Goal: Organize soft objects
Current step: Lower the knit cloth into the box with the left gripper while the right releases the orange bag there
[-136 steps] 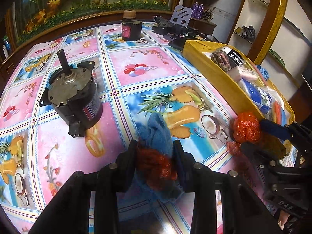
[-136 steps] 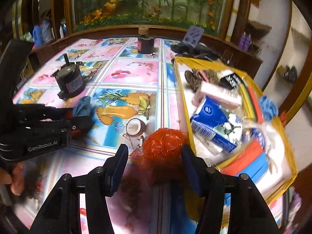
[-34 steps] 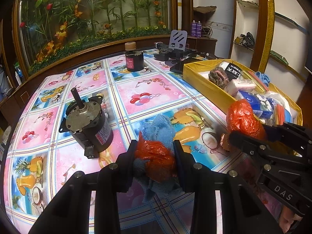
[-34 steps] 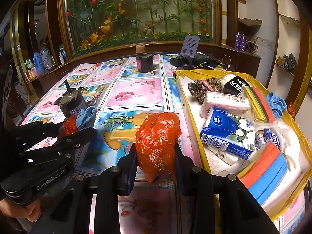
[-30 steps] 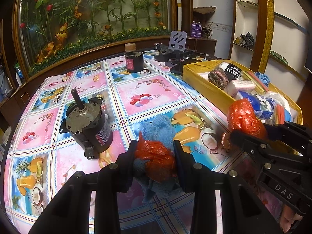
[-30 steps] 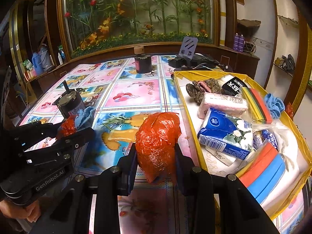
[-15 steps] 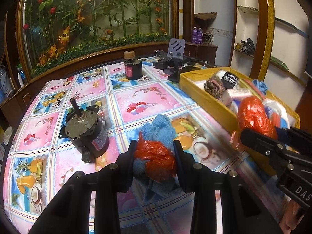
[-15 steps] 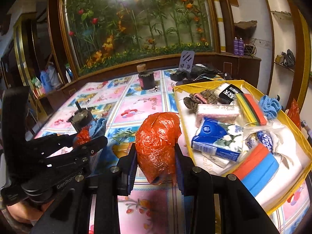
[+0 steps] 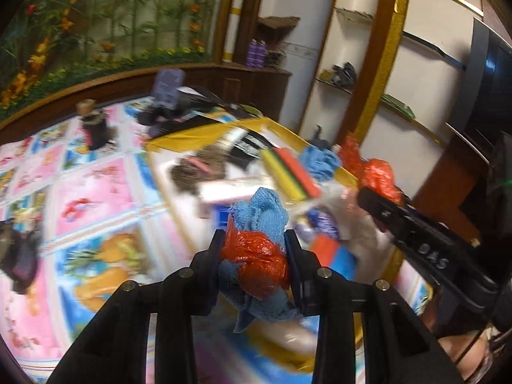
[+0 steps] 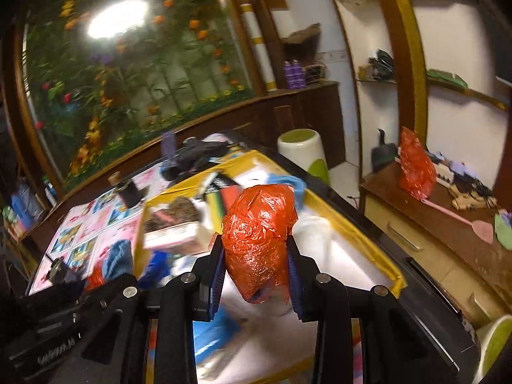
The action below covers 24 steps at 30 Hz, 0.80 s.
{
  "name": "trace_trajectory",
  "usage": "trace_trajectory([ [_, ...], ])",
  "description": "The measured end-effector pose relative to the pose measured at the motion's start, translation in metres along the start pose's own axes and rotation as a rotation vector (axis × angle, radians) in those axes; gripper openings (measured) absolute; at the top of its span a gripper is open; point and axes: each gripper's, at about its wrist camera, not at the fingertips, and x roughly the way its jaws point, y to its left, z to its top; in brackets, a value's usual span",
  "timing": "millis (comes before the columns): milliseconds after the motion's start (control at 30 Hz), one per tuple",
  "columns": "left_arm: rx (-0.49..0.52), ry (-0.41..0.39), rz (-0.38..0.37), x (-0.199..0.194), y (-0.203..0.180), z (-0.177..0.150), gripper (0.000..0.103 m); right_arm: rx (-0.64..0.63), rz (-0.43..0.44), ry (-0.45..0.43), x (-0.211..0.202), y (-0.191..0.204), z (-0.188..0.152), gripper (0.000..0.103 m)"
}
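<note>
**Both grippers loaded above the yellow box**

The left gripper (image 9: 254, 249) is clamped on a mixed bundle: a crumpled red plastic bag (image 9: 256, 257) pressed against a blue knitted cloth (image 9: 264, 212), the cloth sticking out past the fingertips and hanging below them. The bundle is held in the air, over the near left edge of the yellow box (image 9: 192, 134), with the fruit-print tablecloth (image 9: 92, 192) beneath and to the left.

The right gripper (image 10: 255, 256) is clenched on a larger orange-red plastic bag (image 10: 257, 230), which bulges above its fingers. It hangs over the box interior, above the white lining (image 10: 345, 256) at the box's right side. In the left wrist view the same gripper and bag appear at the right, over the far side of the box.

Inside the box lie a stack of coloured sponges (image 9: 289, 172), a blue scrubby cloth (image 9: 320, 160), a brown knitted item (image 9: 192, 172) and a pale pink pack (image 9: 230, 190); much of this is motion-blurred. On the tablecloth stand a dark jar with a tan lid (image 9: 92, 124) and, at the far left edge, a dark motor (image 9: 19, 256), blurred. A second red bag (image 10: 416, 166) sits on a wooden sideboard (image 10: 448, 230) beyond the table
</note>
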Motion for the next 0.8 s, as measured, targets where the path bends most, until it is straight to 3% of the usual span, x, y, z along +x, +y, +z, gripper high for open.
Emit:
trace_trajectory([
  [233,0.083,0.059,0.034,0.04,-0.035,-0.003,0.035,0.05,-0.009,0.054,0.02,-0.018,-0.003,0.036],
  [367,0.111,0.046,0.045,0.047,-0.037,-0.003,0.035,0.044,-0.022,0.11,0.033,-0.02,-0.002,0.037],
  [533,0.214,-0.018,0.128,0.046,-0.051,-0.017,0.035,0.029,-0.029,0.137,0.041,-0.02,-0.003,0.038],
  [800,0.193,-0.028,0.134,0.044,-0.047,-0.016,0.035,-0.002,-0.065,0.166,0.053,-0.012,-0.004,0.038],
])
